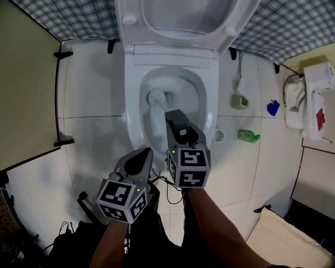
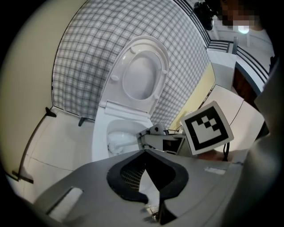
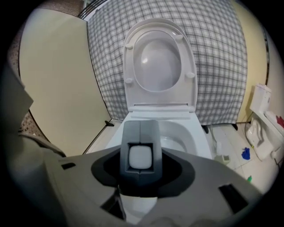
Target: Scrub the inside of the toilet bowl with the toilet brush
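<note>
The white toilet [image 1: 207, 104] stands with seat and lid [image 1: 183, 15] raised. The white toilet brush has its head [image 1: 155, 97] down in the bowl at the left side, and its handle [image 1: 156, 125] slants back toward me. My right gripper [image 1: 175, 116] is over the bowl's front, shut on the handle; in the right gripper view the white handle [image 3: 141, 157] sits between the grey jaws [image 3: 141, 128]. My left gripper [image 1: 142, 155] hangs in front of the bowl's front rim, shut and holding nothing. In the left gripper view the brush head [image 2: 116, 142] shows in the bowl.
A beige partition [image 1: 26, 89] walls the left side and a checked cloth [image 1: 293, 26] hangs behind. On the floor tiles to the right lie a green bottle [image 1: 248, 136], a blue object [image 1: 272, 108] and a floor drain [image 1: 219, 136]. A white fixture [image 1: 309, 99] stands far right.
</note>
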Demonstrator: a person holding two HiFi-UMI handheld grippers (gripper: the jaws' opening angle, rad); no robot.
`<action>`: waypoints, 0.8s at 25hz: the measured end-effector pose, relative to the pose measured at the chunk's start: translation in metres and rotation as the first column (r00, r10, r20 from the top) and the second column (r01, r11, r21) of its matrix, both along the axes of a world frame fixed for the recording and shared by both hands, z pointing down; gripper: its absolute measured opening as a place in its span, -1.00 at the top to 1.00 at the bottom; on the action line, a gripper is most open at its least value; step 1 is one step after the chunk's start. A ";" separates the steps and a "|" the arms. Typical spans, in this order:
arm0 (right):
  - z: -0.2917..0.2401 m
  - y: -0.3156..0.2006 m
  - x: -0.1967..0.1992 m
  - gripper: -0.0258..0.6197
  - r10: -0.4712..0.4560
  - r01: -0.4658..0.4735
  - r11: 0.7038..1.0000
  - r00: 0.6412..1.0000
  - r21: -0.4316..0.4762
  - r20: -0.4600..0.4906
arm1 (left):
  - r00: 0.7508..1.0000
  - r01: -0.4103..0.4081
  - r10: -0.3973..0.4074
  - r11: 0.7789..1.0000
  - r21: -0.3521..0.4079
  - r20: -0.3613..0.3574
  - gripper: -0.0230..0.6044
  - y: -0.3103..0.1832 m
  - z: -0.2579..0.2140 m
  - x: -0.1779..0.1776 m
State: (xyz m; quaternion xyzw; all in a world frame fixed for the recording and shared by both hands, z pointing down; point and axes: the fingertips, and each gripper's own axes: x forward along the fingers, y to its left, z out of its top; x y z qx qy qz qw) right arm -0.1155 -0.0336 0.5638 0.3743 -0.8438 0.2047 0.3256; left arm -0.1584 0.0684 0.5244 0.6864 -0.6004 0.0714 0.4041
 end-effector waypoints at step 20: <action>0.004 -0.054 0.074 0.31 0.055 -0.047 0.996 0.993 0.082 -0.103 | 0.999 -0.041 0.041 0.999 -0.011 0.003 0.97 -0.018 0.006 0.011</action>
